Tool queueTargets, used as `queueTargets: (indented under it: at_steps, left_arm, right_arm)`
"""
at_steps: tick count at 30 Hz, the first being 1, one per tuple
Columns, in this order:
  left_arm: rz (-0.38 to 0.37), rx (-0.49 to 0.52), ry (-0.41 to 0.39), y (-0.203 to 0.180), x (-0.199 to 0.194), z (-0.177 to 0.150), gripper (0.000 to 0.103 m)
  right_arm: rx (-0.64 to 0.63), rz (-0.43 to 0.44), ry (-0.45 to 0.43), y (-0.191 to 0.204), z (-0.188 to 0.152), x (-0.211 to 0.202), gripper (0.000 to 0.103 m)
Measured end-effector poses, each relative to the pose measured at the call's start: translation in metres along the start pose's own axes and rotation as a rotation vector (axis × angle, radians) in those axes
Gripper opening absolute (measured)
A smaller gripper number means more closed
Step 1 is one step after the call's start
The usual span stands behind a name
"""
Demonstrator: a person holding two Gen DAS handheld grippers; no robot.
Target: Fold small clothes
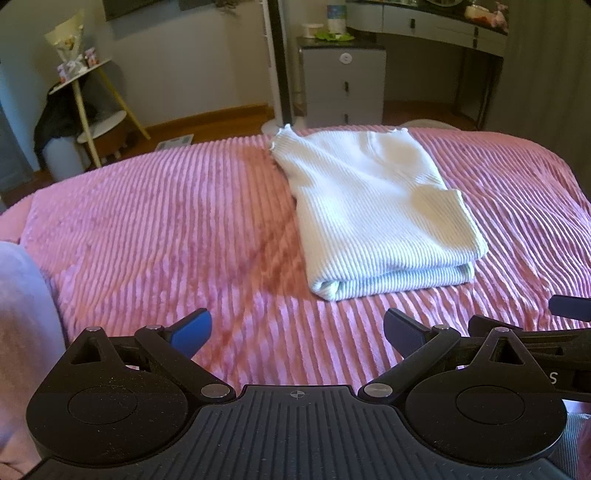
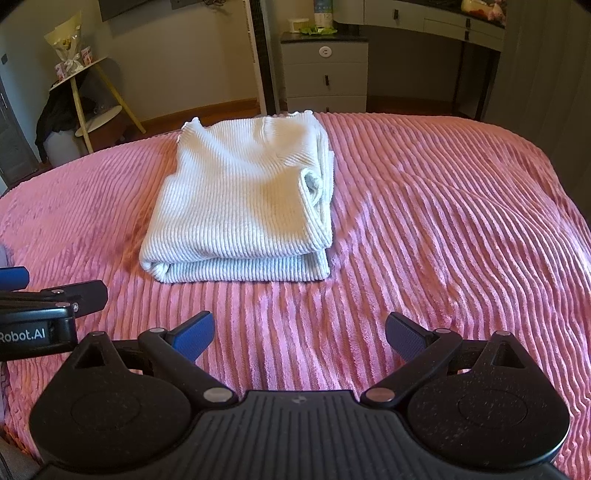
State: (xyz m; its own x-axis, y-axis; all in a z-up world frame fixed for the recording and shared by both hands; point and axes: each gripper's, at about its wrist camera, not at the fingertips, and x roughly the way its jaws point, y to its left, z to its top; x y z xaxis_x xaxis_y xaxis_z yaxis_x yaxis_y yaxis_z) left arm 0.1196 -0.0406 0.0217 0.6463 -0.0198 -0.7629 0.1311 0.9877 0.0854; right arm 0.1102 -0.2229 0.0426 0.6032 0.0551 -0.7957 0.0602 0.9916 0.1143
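Note:
A white ribbed knit garment (image 1: pixel 373 210) lies folded in a flat stack on the pink ribbed blanket (image 1: pixel 166 229); it also shows in the right wrist view (image 2: pixel 240 206). My left gripper (image 1: pixel 297 334) is open and empty, hovering over the blanket a little short of the garment's near edge. My right gripper (image 2: pixel 299 338) is open and empty, also short of the garment, which lies ahead to its left. The left gripper's body shows at the left edge of the right wrist view (image 2: pixel 44 314).
The pink blanket (image 2: pixel 443 229) covers the bed. Beyond the far edge stand a grey drawer unit (image 1: pixel 343 88), a desk (image 1: pixel 443 29) and a yellow-legged shelf stand (image 1: pixel 88 107). A lilac sleeve (image 1: pixel 22 332) is at the left.

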Motion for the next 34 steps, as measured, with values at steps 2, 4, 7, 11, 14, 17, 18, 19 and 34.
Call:
queueTargets:
  at_steps: [2, 4, 7, 11, 14, 17, 18, 19, 34]
  left_arm:
    - [-0.001, -0.001, 0.000, 0.0000, -0.0001, -0.0001, 0.102]
    - [-0.002, -0.003, 0.000, 0.0005, 0.0000, -0.0002, 0.102]
    - [-0.003, -0.013, -0.002, 0.0014, -0.0003, -0.0002, 0.102]
    - [-0.010, -0.014, -0.014, 0.0017, -0.0022, -0.0007, 0.102]
    - [-0.007, -0.005, -0.021, 0.0003, -0.0032, -0.0007, 0.102]
    - [-0.019, -0.017, -0.022, 0.0017, -0.0041, -0.0007, 0.102]
    - [-0.017, -0.017, -0.023, 0.0018, -0.0044, -0.0009, 0.102]
    - [-0.012, -0.013, -0.026, 0.0016, -0.0047, -0.0011, 0.102]
    - [0.033, 0.045, -0.044, -0.0030, -0.0089, -0.0048, 0.102]
  right_arm:
    - [0.002, -0.001, -0.002, -0.0003, 0.0001, -0.0007, 0.099]
    - [0.004, 0.000, -0.002, -0.0007, 0.0002, -0.0013, 0.099]
    - [0.004, -0.001, -0.003, -0.0004, 0.0002, -0.0017, 0.099]
    - [0.005, 0.001, -0.003, -0.0005, 0.0005, -0.0017, 0.099]
    - [0.007, 0.000, -0.004, -0.0002, 0.0006, -0.0027, 0.099]
    - [0.011, -0.002, -0.005, 0.0000, 0.0005, -0.0042, 0.099]
    - [0.014, -0.002, -0.005, -0.0003, 0.0004, -0.0047, 0.099]
    - [0.017, -0.002, -0.006, -0.0003, 0.0002, -0.0052, 0.099]
    - [0.022, -0.009, -0.013, 0.0017, 0.0004, -0.0091, 0.099]
